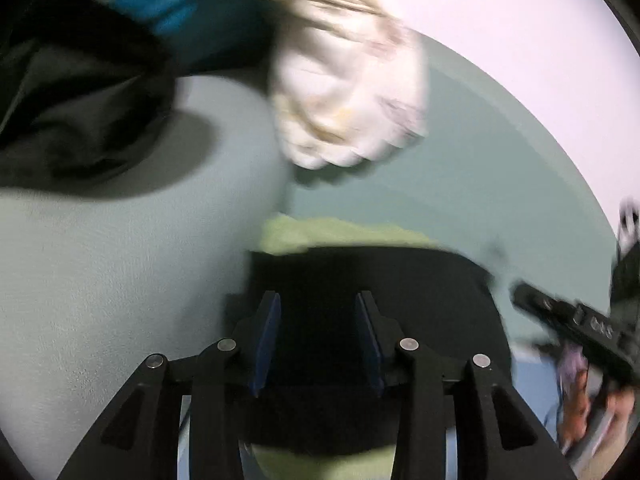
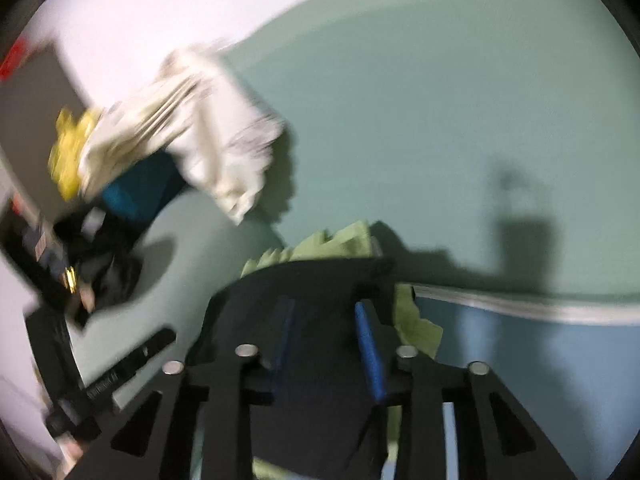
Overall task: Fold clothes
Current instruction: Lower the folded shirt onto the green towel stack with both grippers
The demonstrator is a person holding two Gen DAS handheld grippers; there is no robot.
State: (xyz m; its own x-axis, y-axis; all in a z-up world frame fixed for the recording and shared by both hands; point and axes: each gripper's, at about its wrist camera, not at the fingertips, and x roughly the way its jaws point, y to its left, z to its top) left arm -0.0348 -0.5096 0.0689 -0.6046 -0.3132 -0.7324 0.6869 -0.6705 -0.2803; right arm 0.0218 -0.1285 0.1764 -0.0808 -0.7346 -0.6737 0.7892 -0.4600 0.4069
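A folded black garment [image 1: 372,276] lies on a light green garment [image 1: 320,236] on the pale green table. My left gripper [image 1: 318,300] hovers over the black garment, jaws apart and empty. My right gripper [image 2: 326,306] is over the same black garment [image 2: 304,284], jaws apart, with the green garment [image 2: 340,240] showing beyond it and to the right. The right gripper [image 1: 576,320] shows at the right edge of the left wrist view. The left gripper [image 2: 132,364] shows at lower left of the right wrist view. Both views are blurred.
A heap of unfolded clothes lies at the far left: a white garment [image 1: 344,108], a teal one [image 1: 176,8], a dark one [image 1: 76,120], and a yellow one [image 2: 72,152]. The table edge [image 2: 520,304] runs on the right, with blue floor beyond.
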